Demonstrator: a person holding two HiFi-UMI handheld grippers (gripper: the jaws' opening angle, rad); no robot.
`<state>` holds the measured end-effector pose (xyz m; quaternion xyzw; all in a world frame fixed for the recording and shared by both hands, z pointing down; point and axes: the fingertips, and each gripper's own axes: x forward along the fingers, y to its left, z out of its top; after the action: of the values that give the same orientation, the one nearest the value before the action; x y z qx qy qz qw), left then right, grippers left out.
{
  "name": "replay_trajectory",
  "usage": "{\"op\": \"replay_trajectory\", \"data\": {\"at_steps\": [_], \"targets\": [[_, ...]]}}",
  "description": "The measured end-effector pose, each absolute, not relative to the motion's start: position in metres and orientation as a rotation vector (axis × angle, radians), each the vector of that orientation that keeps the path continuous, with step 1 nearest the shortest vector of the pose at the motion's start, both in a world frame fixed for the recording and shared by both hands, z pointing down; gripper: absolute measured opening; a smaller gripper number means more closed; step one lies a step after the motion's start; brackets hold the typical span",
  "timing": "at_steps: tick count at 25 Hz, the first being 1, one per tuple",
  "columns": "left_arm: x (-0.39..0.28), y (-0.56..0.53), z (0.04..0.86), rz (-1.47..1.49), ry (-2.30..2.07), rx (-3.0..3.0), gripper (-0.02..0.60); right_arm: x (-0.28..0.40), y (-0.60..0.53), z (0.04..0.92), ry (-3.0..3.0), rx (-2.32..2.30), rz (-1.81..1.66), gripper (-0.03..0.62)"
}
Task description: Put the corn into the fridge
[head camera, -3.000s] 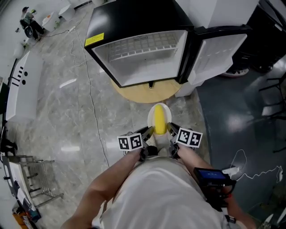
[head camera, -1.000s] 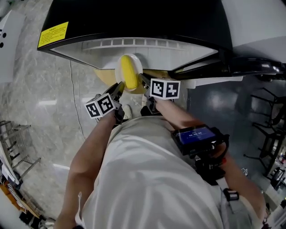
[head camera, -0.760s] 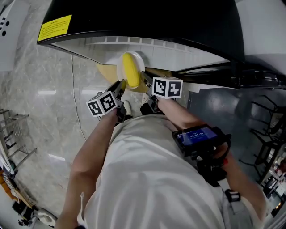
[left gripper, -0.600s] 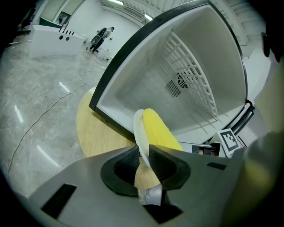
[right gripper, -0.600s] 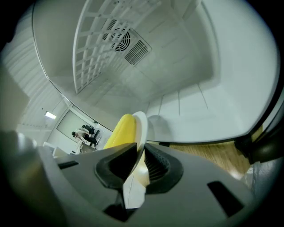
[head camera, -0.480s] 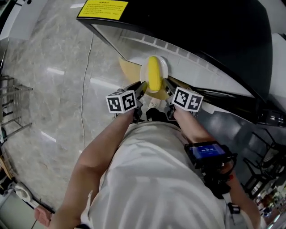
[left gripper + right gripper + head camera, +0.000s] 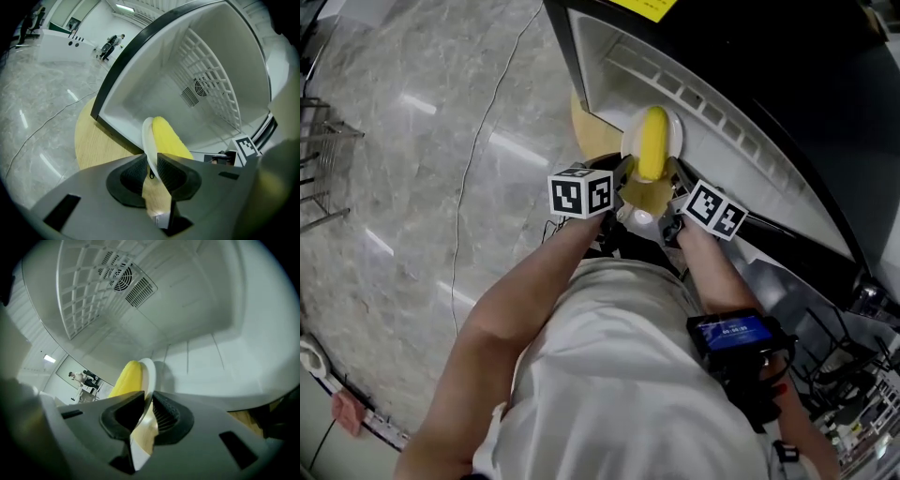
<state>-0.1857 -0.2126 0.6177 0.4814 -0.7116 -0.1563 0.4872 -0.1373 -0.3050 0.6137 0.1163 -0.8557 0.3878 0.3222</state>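
A yellow corn cob (image 7: 652, 142) lies on a small white plate (image 7: 628, 143) carried at the mouth of the open fridge (image 7: 741, 150). My left gripper (image 7: 622, 178) is shut on the plate's left rim (image 7: 146, 140), and my right gripper (image 7: 672, 180) is shut on its right rim (image 7: 149, 373). The corn (image 7: 168, 141) shows just past the left jaws, with the fridge's white inside and wire shelf behind it. In the right gripper view the corn (image 7: 126, 378) and plate hang over the fridge's white floor.
The fridge stands on a round wooden board (image 7: 581, 117) on grey marble floor (image 7: 422, 141). A thin cable (image 7: 478, 141) runs across the floor at left. The fridge door (image 7: 797, 253) stands open at right. A metal rack (image 7: 319, 178) is at far left.
Both grippers have carried the plate with the corn forward and lower, from outside the fridge front to its opening. My head view has swung, so the fridge now sits at upper right.
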Motion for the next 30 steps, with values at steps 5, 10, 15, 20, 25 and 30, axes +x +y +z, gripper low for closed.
{"op": "replay_trajectory", "data": {"at_steps": [5, 10, 15, 20, 25, 30], "targets": [[-0.189, -0.221, 0.621, -0.361, -1.762, 1.139, 0.072, -0.14, -0.313, 0.616, -2.26, 0.332, 0.998, 0.052], [-0.212, -0.234, 0.629, -0.329, -1.795, 1.133, 0.072, -0.162, -0.325, 0.625, -2.282, 0.362, 0.973, 0.052], [-0.223, -0.246, 0.635, -0.288, -1.813, 1.125, 0.072, -0.167, -0.333, 0.631, -2.27, 0.409, 0.957, 0.052], [-0.234, -0.262, 0.636, -0.239, -1.857, 1.115, 0.072, -0.175, -0.347, 0.63, -2.281, 0.459, 0.921, 0.053], [-0.239, -0.275, 0.637, -0.182, -1.892, 1.113, 0.072, -0.181, -0.359, 0.63, -2.289, 0.493, 0.856, 0.054], [-0.241, -0.284, 0.64, -0.113, -1.898, 1.14, 0.074, -0.182, -0.365, 0.633, -2.273, 0.516, 0.812, 0.054]]}}
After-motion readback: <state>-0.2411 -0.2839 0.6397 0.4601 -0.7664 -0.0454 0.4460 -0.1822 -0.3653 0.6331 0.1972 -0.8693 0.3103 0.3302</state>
